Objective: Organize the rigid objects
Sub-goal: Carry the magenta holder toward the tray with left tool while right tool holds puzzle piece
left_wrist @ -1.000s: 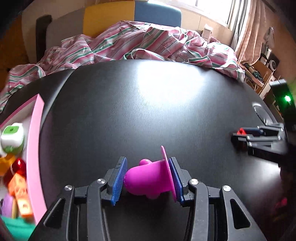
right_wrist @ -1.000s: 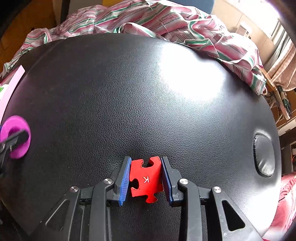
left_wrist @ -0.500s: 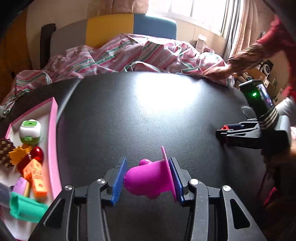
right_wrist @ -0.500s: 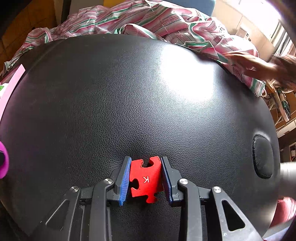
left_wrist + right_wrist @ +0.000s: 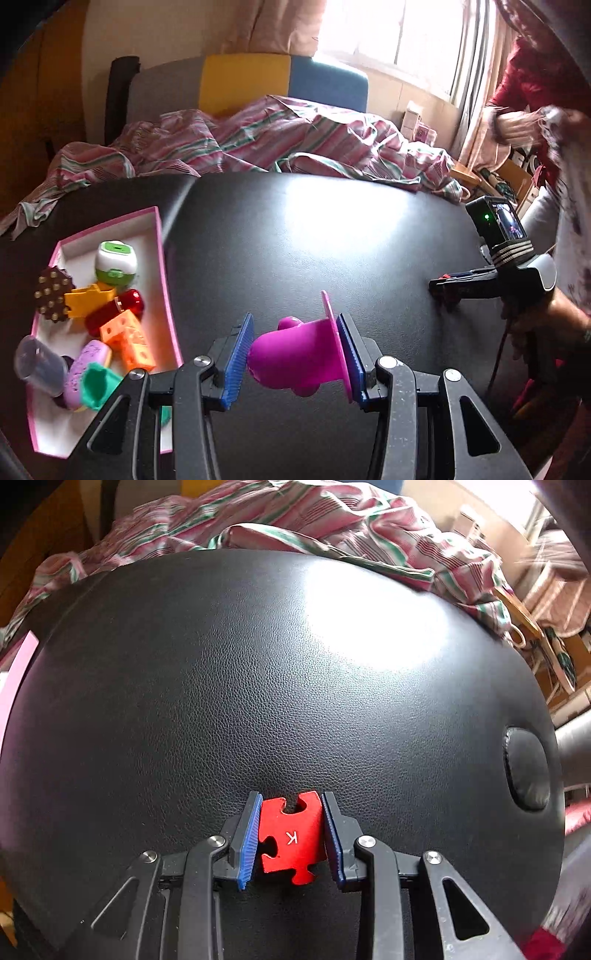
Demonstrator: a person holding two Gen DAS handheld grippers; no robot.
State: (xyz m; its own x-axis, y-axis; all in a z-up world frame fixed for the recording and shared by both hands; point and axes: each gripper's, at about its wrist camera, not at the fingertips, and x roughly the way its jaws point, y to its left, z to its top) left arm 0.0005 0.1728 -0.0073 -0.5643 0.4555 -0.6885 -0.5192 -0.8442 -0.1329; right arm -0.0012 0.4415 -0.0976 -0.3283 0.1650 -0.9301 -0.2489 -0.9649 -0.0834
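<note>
With the left gripper (image 5: 295, 363) clamping a magenta toy (image 5: 295, 358) and the right gripper (image 5: 290, 840) clamping a red puzzle piece (image 5: 291, 838) above the black counter (image 5: 314, 240), both look mid-carry, next needing release over the pink box (image 5: 164, 295) at left.

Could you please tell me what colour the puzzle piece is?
Red puzzle piece with a white K, clearest in the right wrist view.

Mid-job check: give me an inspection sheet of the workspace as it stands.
Surface: black leather top, glare patch.
Job's things: magenta toy and red puzzle piece held; pink box of small toys at left.
Clutter: nothing seen on the top itself.
Grippers: left gripper shut on the toy; right gripper shut on the piece.
Cables: dark cord by the right hand.
Surroundings: striped sheet, window, a sleeve.
</note>
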